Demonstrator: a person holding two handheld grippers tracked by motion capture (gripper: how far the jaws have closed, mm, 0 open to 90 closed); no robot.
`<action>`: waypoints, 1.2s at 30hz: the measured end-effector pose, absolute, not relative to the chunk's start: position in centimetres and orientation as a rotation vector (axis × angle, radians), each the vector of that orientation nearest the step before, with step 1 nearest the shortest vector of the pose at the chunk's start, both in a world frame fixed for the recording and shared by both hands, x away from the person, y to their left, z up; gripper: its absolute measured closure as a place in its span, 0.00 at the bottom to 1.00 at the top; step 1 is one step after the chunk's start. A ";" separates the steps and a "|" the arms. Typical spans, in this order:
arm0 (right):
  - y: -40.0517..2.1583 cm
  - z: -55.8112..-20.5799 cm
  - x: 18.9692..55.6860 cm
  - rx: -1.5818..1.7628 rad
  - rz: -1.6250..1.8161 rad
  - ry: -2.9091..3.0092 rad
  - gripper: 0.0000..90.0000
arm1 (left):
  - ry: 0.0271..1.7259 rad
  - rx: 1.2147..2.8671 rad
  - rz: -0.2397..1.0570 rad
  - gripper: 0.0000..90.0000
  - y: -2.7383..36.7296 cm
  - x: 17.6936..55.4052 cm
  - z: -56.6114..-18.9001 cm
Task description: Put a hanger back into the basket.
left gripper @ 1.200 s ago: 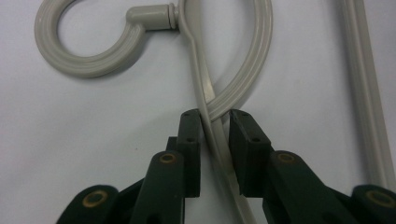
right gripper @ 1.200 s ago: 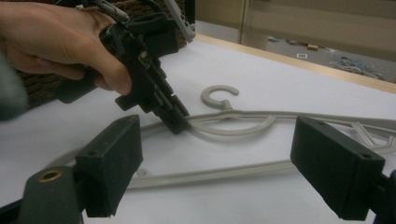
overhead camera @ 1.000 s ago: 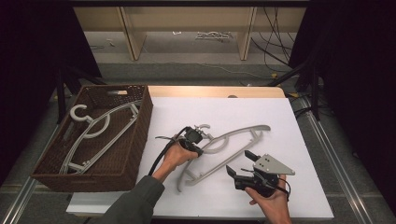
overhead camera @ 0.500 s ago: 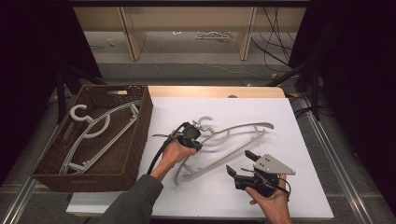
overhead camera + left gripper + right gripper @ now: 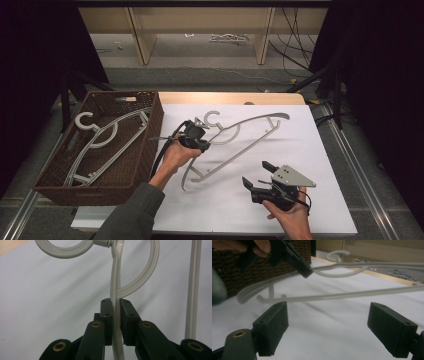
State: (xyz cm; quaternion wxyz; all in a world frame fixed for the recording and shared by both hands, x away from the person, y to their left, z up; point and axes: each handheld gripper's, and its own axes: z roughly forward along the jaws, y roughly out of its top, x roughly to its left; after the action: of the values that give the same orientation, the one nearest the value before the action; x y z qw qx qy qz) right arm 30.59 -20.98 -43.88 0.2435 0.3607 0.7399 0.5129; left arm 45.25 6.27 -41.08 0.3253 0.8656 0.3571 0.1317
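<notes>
A grey plastic hanger hangs lifted above the white sheet, with its shadow below it. My left gripper is shut on the hanger's upper arm near the hook. In the left gripper view the thin grey bar of the hanger is pinched between the black pads, and its hook loops above. My right gripper rests low at the front right, open, with nothing between its fingers. From the right gripper view the raised hanger and the left gripper appear ahead.
A dark wicker basket stands at the left with another grey hanger lying in it. The tan table edge runs behind the sheet. Shelving and cables lie on the floor beyond.
My left gripper has risen and lifted the hanger off the sheet, carrying it a little to the left. The right gripper has stayed in place.
</notes>
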 end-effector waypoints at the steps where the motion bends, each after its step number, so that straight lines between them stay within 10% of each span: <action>1: -21.0 -43.8 30.5 0.991 1.403 2.024 0.20 | 0.954 2.241 0.358 0.91 6.5 45.2 -40.4; 36: -21.0 -43.9 30.6 0.992 1.399 2.023 0.20 | 1.053 2.099 0.585 0.91 18.1 44.3 -29.8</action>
State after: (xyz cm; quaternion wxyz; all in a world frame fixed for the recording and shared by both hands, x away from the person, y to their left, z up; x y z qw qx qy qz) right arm 30.58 -21.04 -43.91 0.2425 0.3630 0.7400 0.5117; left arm 44.28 18.14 -29.80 0.3531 0.8115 0.4071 0.2260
